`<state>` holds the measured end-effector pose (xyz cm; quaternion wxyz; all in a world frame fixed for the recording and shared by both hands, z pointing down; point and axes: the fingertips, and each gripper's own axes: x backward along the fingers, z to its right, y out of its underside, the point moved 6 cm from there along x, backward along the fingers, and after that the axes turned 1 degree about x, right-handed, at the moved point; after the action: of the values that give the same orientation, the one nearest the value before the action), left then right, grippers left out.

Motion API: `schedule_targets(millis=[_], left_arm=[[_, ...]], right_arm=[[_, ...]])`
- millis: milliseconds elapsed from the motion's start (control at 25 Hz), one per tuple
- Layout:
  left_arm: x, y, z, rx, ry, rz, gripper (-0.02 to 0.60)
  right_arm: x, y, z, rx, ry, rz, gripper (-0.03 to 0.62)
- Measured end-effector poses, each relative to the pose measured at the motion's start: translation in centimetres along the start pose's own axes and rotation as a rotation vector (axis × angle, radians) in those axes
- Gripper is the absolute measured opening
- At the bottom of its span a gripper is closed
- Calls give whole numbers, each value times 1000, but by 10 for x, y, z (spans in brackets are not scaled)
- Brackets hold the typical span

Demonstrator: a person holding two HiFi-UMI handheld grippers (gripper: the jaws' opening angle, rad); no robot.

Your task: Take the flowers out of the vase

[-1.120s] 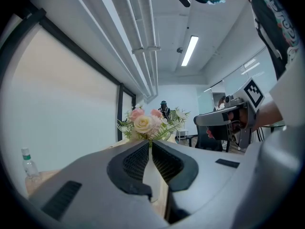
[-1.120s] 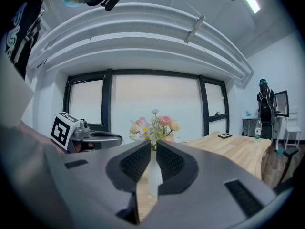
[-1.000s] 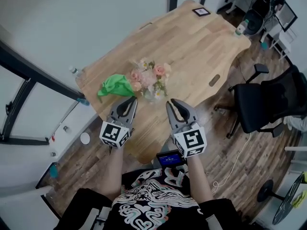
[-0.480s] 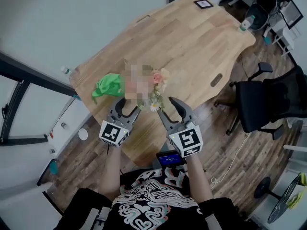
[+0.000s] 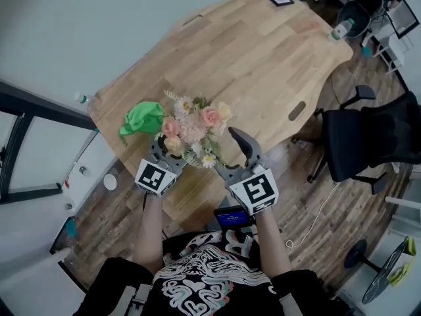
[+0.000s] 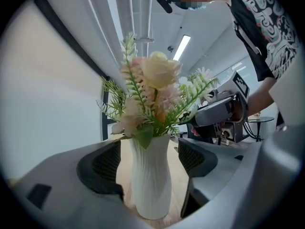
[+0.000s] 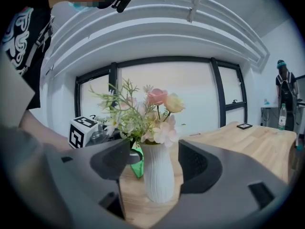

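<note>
Table (image 5: 263,64): wooden, with the vase (image 6: 150,175) upright on it close to the near edge. Green cloth (image 5: 141,118) lies just beside it on the left. Flowers (image 5: 191,127) all sit in the vase, none out yet.

Left gripper (image 5: 164,158): jaws wide apart and straddling the vase body, a small gap each side, so nothing is held. Right gripper (image 5: 230,155): jaws also wide apart, empty, aimed at the vase from the other side, with the vase a little ahead of its pads.

Step looks like the approach, before any grasp. Next move, probably: left gripper closes on the vase body to pin it, right gripper rises to the stems just above the rim, pinches them together and pulls straight up so the vase doesn't tip.
</note>
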<state>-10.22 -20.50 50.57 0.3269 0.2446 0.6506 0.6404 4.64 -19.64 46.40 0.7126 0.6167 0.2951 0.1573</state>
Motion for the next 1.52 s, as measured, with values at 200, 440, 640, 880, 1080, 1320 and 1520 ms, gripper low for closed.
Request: schedule_targets(millis=[200, 440, 640, 880, 1080, 1320, 1520], left_arm=[[-16, -3, 4, 11, 61, 4, 355], [-30, -4, 0, -2, 69, 26, 354], [-36, -2, -4, 43, 66, 41, 351], [-39, -2, -5, 38, 60, 36, 337], [-42, -7, -5, -247, 141, 46, 337], [-39, 1, -4, -68, 92, 12, 336], [-39, -2, -6, -2, 68, 34, 336]], right_arm=[[-7, -5, 3, -1, -44, -10, 287], [-14, -12, 4, 12, -75, -31, 288], [-22, -15, -1, 34, -81, -31, 288], [-34, -26, -4, 76, -20, -1, 287], [-49, -30, -7, 123, -27, -16, 287], [-52, -32, -9, 205, 18, -12, 196], [-50, -33, -10, 204, 36, 3, 78]])
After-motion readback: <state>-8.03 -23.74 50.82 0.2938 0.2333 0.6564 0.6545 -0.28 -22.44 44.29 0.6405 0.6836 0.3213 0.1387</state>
